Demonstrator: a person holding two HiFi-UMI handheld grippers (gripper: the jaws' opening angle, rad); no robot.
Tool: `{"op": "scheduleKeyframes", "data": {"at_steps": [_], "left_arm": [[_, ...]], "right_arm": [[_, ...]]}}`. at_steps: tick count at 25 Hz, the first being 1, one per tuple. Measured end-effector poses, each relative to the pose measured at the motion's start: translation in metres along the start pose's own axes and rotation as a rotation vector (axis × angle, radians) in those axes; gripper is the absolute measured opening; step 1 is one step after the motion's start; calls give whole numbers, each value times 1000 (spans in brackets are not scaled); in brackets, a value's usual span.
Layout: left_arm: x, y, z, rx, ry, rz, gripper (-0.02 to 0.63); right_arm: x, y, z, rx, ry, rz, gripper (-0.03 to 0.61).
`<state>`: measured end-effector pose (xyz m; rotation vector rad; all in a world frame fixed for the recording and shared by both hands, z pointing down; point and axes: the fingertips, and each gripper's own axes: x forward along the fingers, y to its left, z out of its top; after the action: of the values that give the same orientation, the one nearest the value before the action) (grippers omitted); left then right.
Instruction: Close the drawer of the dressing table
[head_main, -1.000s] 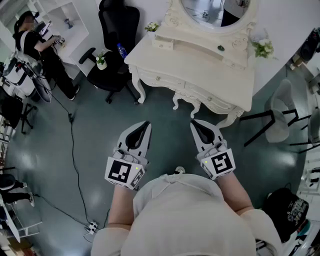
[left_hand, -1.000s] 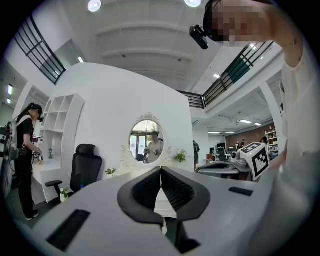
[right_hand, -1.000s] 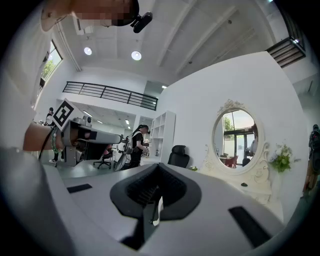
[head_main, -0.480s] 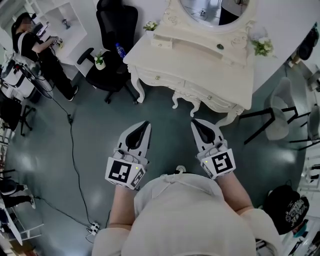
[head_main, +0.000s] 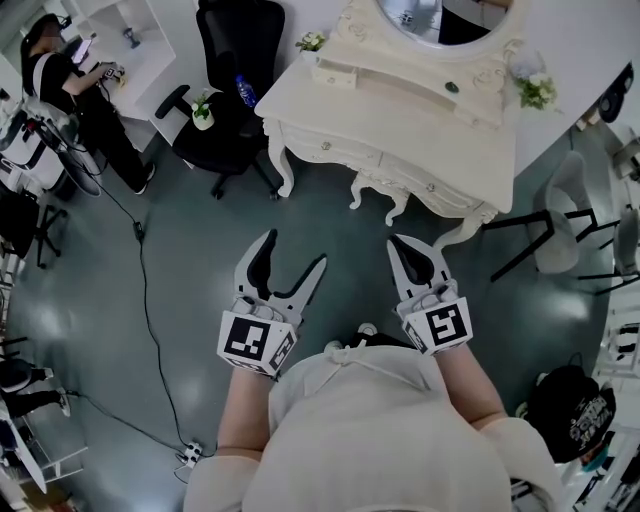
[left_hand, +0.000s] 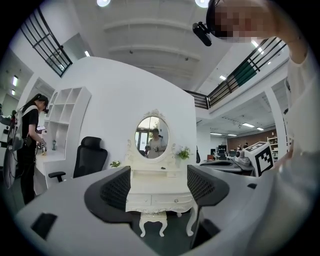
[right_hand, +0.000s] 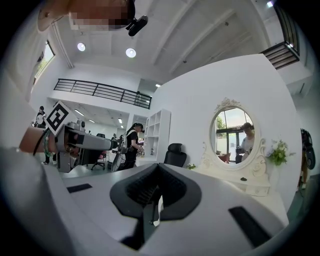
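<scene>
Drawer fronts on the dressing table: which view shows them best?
Left gripper view: drawer fronts face-on, centred. Head view shows them steeply from above, foreshortened. Right gripper view shows only the mirror; fronts not visible.

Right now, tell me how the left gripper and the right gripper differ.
The left gripper has its jaws apart, having just been opening, nothing between them; the right gripper has its jaws together. The left gripper faces the dressing table squarely; the right gripper has it off to one side. Both hover short of it, holding nothing.

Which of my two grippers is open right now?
The left gripper: its jaws have just been opening and stand apart, nothing between them. The right gripper is shut, jaws together.
</scene>
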<state>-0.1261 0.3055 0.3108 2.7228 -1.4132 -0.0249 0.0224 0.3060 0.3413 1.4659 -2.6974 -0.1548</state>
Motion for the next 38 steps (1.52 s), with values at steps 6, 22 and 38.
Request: {"op": "scheduleKeyframes", "data": {"at_steps": [6,22,38], "left_arm": [[-6,23,-4,10,16,17,347],[132,132,-16,-1,72,158,347],[344,196,-21,7,127,114,347]], "right_arm": [[23,13,-6,5,20,20,6],[183,-94,-24,13,-6,89,6],[311,-256,-50,19,37,64,6]]}}
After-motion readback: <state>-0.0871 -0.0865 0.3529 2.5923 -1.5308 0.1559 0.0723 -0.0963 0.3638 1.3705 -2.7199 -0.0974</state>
